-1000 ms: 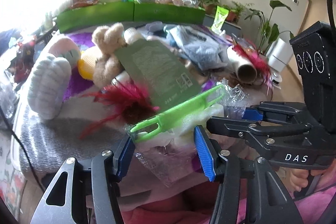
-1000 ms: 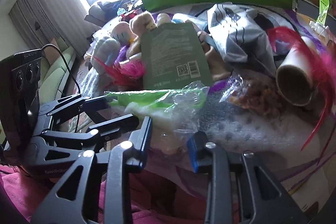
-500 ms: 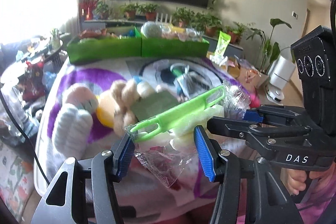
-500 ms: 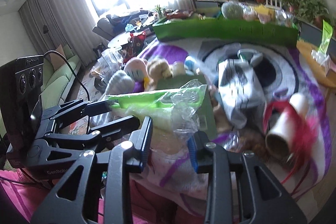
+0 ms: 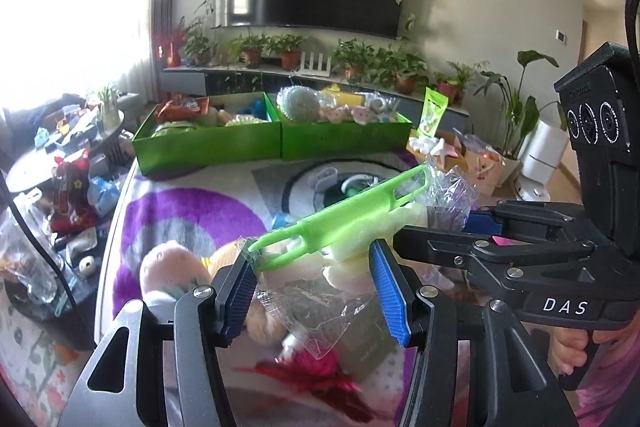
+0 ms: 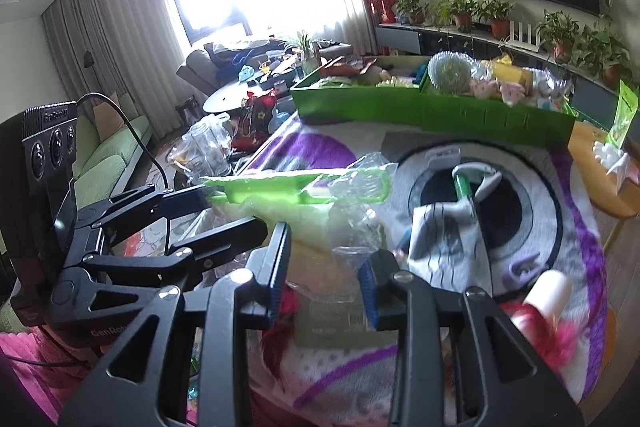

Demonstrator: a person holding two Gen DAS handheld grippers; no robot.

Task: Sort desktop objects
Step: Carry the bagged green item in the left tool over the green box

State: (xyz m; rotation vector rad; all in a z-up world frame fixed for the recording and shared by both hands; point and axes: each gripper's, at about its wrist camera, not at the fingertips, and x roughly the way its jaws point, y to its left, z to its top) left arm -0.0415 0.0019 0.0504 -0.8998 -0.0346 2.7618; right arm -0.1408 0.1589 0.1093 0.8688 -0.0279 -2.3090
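A clear plastic packet holding a green-handled sponge brush (image 5: 344, 219) hangs above the table, carried between both grippers. My left gripper (image 5: 314, 291) has its blue pads against the packet's crinkled wrap near the handle's left end. My right gripper (image 5: 444, 223) comes in from the right and grips the packet's other end. In the right wrist view the same packet (image 6: 296, 191) lies across the frame, with my right gripper (image 6: 324, 275) shut on its wrap and my left gripper (image 6: 228, 211) clamping the far left end.
Two green boxes (image 5: 208, 143) (image 5: 344, 139) full of items stand at the table's far edge. Below lie plush toys (image 5: 168, 267), a flat green packet (image 5: 368, 351), a red feather (image 5: 312, 375), a striped cloth (image 6: 444, 247) and a cardboard roll (image 6: 548, 291). A cluttered side table (image 5: 60, 155) stands left.
Both grippers have risen together with the packet still held between them. The table items have dropped lower in view, and the green boxes and the wall screen have come into sight.
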